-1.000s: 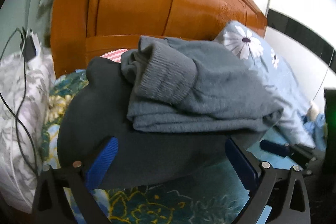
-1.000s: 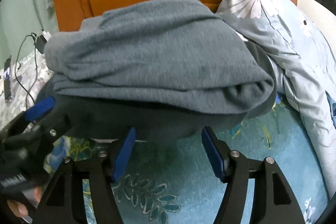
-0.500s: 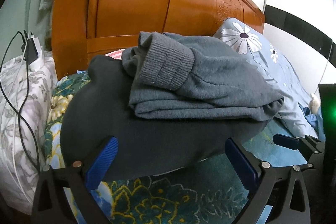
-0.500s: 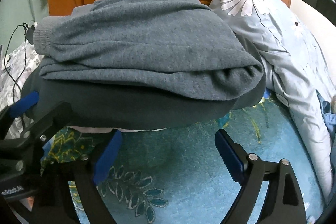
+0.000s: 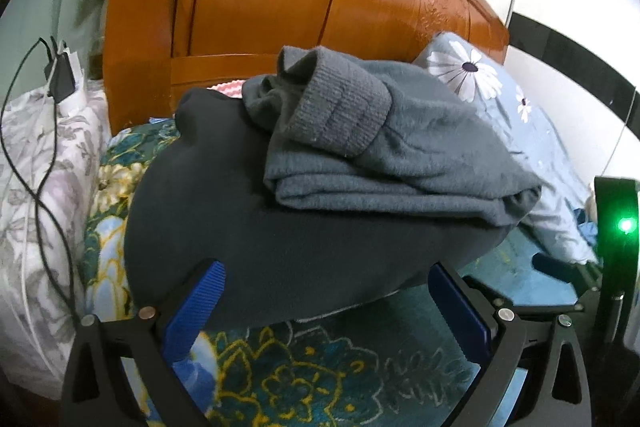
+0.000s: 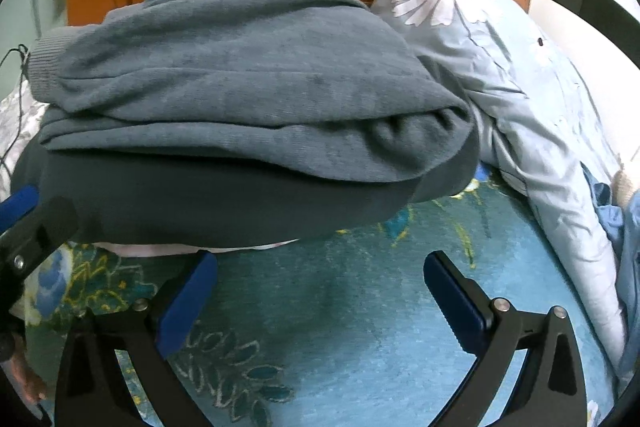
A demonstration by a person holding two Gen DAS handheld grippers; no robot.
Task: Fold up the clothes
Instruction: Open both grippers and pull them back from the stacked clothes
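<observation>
A folded grey-blue sweater (image 5: 400, 155) with a ribbed cuff on top lies on a folded dark grey garment (image 5: 248, 235), stacked on the bed. The stack also shows in the right wrist view, sweater (image 6: 240, 83) above dark garment (image 6: 200, 203). My left gripper (image 5: 326, 301) is open and empty, just in front of the stack's near edge. My right gripper (image 6: 320, 291) is open and empty, over the blue bedspread (image 6: 360, 307) in front of the stack. The left gripper's fingers (image 6: 20, 205) show at the right view's left edge.
An orange wooden headboard (image 5: 280, 7) stands behind the stack. A light blue daisy-print quilt (image 6: 520, 75) lies to the right. A floral pillow (image 5: 36, 167) with a black cable and charger (image 5: 60, 79) lies to the left.
Both grippers have drawn back from the stack. The right gripper's jaws have opened wider. The stack stays put on the bed.
</observation>
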